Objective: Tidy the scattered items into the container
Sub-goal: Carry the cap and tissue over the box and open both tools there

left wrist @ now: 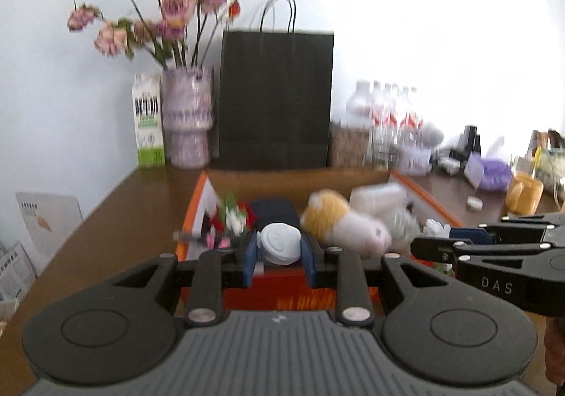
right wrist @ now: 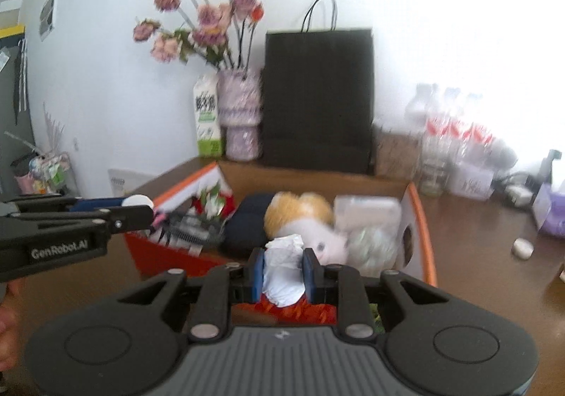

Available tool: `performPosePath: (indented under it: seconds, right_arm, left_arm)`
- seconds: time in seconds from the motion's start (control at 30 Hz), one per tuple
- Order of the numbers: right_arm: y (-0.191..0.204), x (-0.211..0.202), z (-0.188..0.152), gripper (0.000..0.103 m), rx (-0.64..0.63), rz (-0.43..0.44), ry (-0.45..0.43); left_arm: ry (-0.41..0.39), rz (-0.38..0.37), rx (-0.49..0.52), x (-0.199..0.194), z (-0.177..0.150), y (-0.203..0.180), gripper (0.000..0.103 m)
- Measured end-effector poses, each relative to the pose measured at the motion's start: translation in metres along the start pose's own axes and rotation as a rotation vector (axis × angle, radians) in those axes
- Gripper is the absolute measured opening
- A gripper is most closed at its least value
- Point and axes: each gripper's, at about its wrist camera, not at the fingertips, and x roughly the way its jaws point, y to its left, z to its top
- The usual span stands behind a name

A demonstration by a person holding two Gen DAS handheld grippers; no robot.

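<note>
A: Room?
B: Brown worktop (right wrist: 469,219), white wall; "DAS", "GenRobot.AI" on the claws.
A: Claws?
B: Left claw (left wrist: 279,256) clamps a white cap (left wrist: 280,243), right claw (right wrist: 283,272) crumpled tissue (right wrist: 284,265), at the box's (right wrist: 422,219) near edge.

White wall (left wrist: 53,85) behind; brown wooden table (left wrist: 116,223); strong glare at right, blown out.

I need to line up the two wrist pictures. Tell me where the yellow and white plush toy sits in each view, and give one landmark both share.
Left wrist: the plush toy lies in the orange box, right of centre, just beyond the left gripper.
Right wrist: the plush toy lies mid-frame, right behind the crumpled tissue in the right gripper.
Shared landmark: the black paper bag behind the box.
</note>
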Motion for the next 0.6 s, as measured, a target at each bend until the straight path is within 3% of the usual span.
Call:
performPosePath:
  seconds: [0.27,0.6]
  right_arm:
    - [-0.019,0.013,0.022,0.021,0.040,-0.044,-0.043]
    - [-0.041,0.055,0.024,0.021,0.083,-0.075,0.002]
  left_arm:
    - [-0.062,0.013,-0.047,0.019,0.027,-0.008,0.027]
    - [-0.012,0.036,-0.069,0.065,0.025,-0.010,0.027]
